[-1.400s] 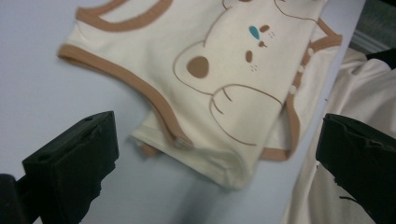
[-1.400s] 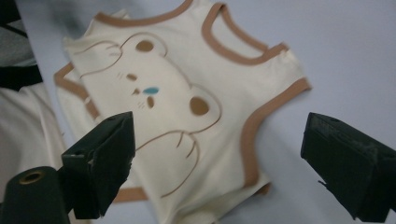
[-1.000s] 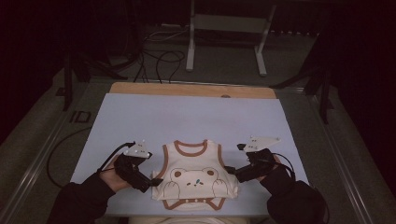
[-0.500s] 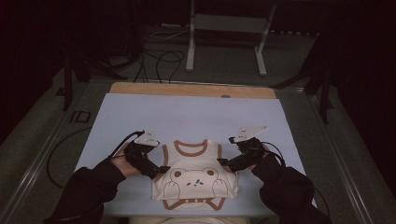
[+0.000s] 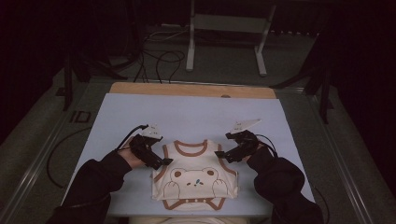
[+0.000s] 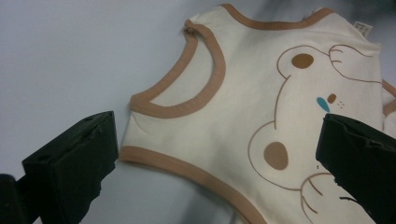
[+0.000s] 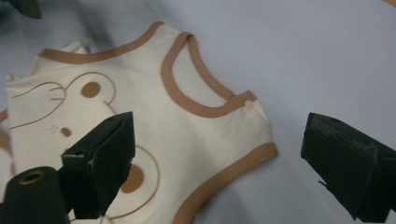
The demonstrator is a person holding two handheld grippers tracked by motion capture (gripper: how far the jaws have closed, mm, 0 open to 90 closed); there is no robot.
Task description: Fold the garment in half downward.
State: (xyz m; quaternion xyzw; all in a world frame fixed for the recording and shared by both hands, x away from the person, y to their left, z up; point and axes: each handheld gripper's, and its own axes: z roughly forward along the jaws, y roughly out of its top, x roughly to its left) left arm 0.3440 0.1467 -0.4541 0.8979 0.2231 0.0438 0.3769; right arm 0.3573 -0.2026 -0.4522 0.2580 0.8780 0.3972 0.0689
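A cream sleeveless baby vest [image 5: 194, 175] with brown trim and a bear print lies flat on the pale blue mat [image 5: 187, 116], neck toward the far side. My left gripper [image 5: 161, 161] hovers at the vest's left shoulder, jaws wide apart. In the left gripper view the left gripper [image 6: 215, 163] straddles the armhole edge of the vest [image 6: 233, 107] with nothing between its jaws. My right gripper [image 5: 222, 156] is at the right shoulder, also open. In the right gripper view the right gripper [image 7: 224, 163] spans the vest [image 7: 140, 93] at its shoulder and side hem.
The mat covers a table with a wooden strip [image 5: 187, 88] along its far edge. Behind it stands a metal frame [image 5: 224, 28], with cables [image 5: 159, 60] on the dark floor. Metal rails run along both sides of the table.
Both hands have moved away from the person and inward, bringing the open grippers from beside the vest's sides up to its shoulders. The vest has stayed put.
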